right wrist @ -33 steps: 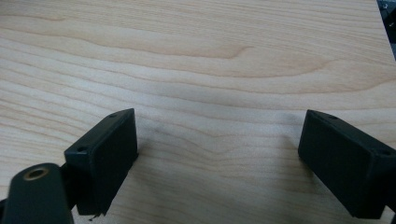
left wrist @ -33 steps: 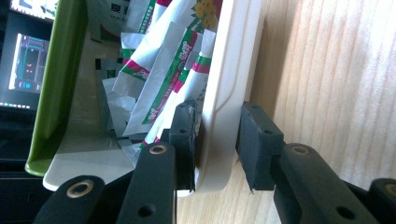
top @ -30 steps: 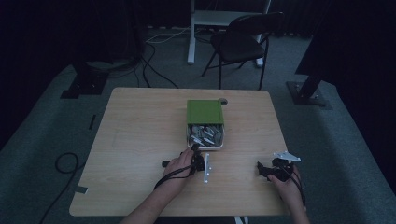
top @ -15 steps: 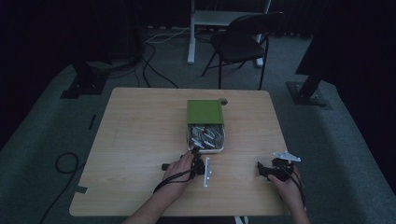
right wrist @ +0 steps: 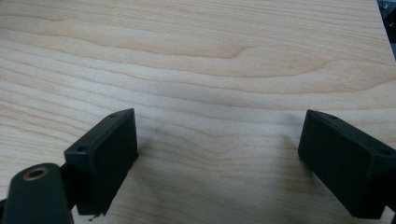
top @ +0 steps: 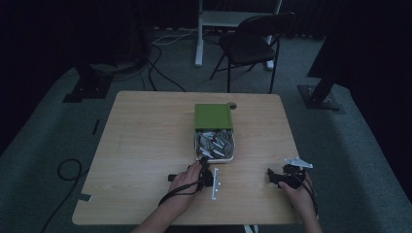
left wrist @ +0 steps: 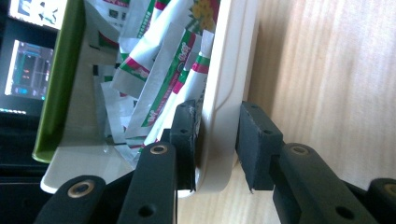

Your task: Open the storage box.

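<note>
I'm working in what looks like a dim lab or recording studio. My wooden table [top: 145,145] stands alone on grey carpet [top: 43,160], with black curtains all round. Cables [top: 160,73] run loose across the floor (one coils near the table's left edge), heavy black stand bases [top: 320,97] sit either side, and a folding chair [top: 252,43] waits behind.

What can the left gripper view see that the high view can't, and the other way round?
The left gripper view shows the red and green print on the packets and the left hand-held gripper straddling the box wall. The high view shows the chair, the right hand-held gripper and the whole table. Both show the box, its green lid and packets.
</note>
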